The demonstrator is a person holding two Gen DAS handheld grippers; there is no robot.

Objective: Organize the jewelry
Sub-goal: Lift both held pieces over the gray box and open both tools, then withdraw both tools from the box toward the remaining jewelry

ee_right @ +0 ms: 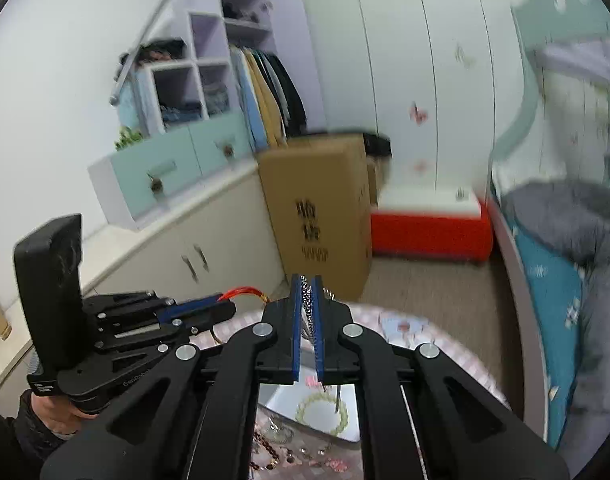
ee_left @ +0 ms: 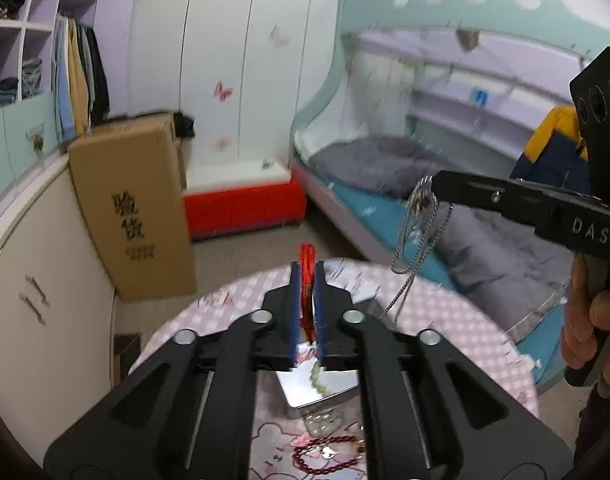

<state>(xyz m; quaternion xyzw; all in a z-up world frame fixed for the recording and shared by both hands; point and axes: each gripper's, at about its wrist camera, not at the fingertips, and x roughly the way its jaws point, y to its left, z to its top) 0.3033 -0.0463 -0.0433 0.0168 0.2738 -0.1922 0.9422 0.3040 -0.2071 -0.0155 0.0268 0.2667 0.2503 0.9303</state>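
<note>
A silver chain necklace (ee_left: 419, 226) dangles in loops from the tips of the right gripper (ee_left: 433, 182), whose jaws are pinched tight on it well above the round table (ee_left: 445, 320) with its pink checked cloth. From the right wrist camera the same chain (ee_right: 307, 304) shows as a beaded strand squeezed between the blue pads (ee_right: 296, 320). The left gripper (ee_left: 307, 280) is likewise pressed together on a red cord bracelet (ee_left: 306, 258), whose loop pokes out past the fingertips; in the right wrist view the red loop (ee_right: 245, 293) juts from that gripper (ee_right: 221, 302), held out over the table's edge. Below both tools, a shiny metal tray (ee_right: 281, 404) sits on the table, with a pale green bead bracelet (ee_right: 321, 410) lying in it. Just beside the tray, on the cloth, lies a dark red bead bracelet (ee_left: 325, 456) near a clear crystal one (ee_left: 323, 420). Behind stand a cardboard box (ee_left: 133, 208) and a bunk bed (ee_left: 425, 152).
</note>
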